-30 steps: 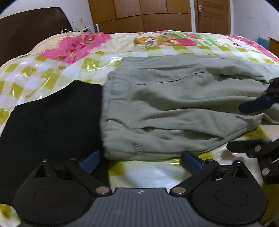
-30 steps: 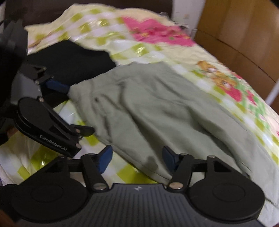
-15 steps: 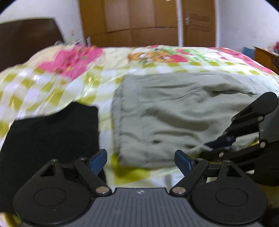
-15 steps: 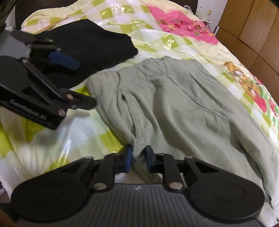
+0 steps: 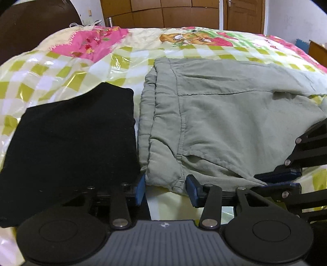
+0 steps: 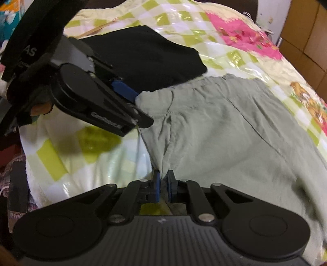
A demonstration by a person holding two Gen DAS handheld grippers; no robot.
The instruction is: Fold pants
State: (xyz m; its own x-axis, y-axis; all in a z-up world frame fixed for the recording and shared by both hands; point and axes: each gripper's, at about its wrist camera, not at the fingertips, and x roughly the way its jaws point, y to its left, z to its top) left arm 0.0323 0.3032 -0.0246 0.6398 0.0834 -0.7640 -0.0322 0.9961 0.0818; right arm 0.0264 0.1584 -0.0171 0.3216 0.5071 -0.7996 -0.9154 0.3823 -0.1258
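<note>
Grey-green pants lie spread on the checked bedspread, waistband toward me. My left gripper is open, its blue pads either side of the near waistband corner, jaws partly closed around the cloth. My right gripper is shut on the pants' near edge. It also shows at the right of the left wrist view, pinching the hem. The left gripper shows in the right wrist view at the waistband corner.
A folded black garment lies just left of the pants, touching the waistband; it also shows in the right wrist view. Wooden wardrobe and door stand beyond the bed. The bed edge is near my grippers.
My left gripper moved forward to the waistband corner and its jaws narrowed around it. My right gripper stayed shut on the pants' edge and shifted slightly.
</note>
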